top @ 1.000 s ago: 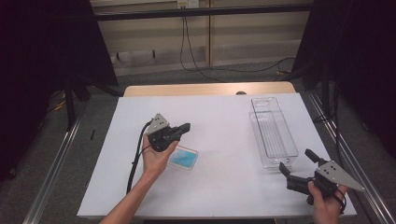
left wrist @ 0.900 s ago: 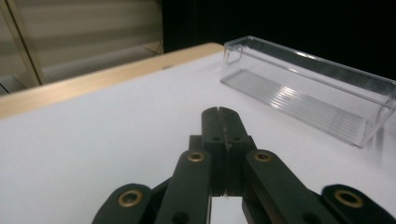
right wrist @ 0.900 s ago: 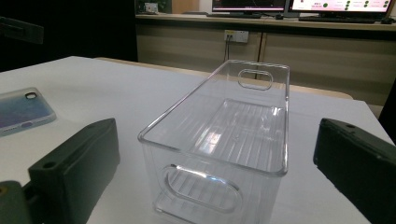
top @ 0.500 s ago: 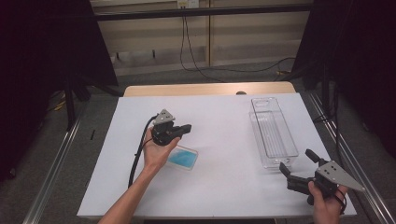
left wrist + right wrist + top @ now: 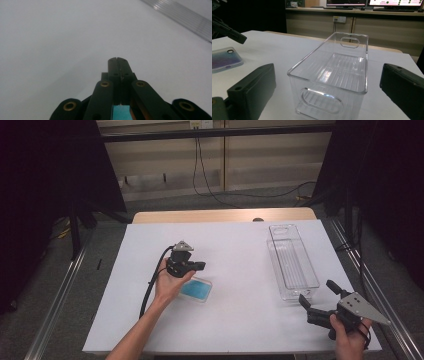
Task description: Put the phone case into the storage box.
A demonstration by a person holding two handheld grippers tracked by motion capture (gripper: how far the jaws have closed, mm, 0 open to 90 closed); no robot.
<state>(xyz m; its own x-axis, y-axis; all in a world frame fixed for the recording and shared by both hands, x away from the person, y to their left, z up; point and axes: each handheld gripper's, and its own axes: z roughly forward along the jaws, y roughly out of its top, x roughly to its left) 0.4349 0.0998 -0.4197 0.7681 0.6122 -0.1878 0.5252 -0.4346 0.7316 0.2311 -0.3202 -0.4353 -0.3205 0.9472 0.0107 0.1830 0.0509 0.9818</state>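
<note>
Jaws of the left gripper (image 5: 199,266) are pressed fully together with nothing between them; the left gripper view shows the two black tips meeting over bare white table (image 5: 240,250), a sliver of blue beneath them. Compared with a second ago, this gripper sits slightly lower and nearer the phone case (image 5: 196,290), hovering just above its far-left edge without visibly touching. Phone case: blue, lying flat left of centre, same spot as before. Right gripper (image 5: 316,297): jaws spread wide, empty, at the near-right corner, unmoved. Clear plastic bin (image 5: 294,270) stands just beyond it, on the right side, empty, framed between the open jaws in the right gripper view.
</note>
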